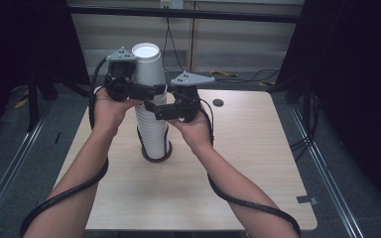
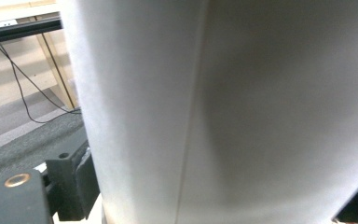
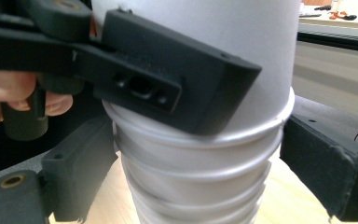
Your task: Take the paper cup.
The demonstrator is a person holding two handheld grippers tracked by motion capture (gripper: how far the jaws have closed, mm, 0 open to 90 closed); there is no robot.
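Note:
A tall stack of upside-down white paper cups (image 1: 154,139) stands mid-table on the pale wooden table (image 1: 248,163). The top cup (image 1: 146,62) sits tilted and partly raised off the stack. My left gripper (image 1: 149,85) is shut on this top cup, one black finger (image 3: 168,84) lying across its wall just above the rim. In the left gripper view the cup's wall (image 2: 214,116) is very close to the camera. My right gripper (image 1: 155,111) reaches in just below, its jaws standing open on either side of the stack's upper rims (image 3: 191,186); whether a pad touches is unclear.
A black ring (image 1: 156,157) lies around the stack's base. A dark round hole (image 1: 218,102) marks the table's far right, and a grey patch (image 1: 306,200) its near right edge. Cables lie on the floor behind. Dark frame rails run along both sides.

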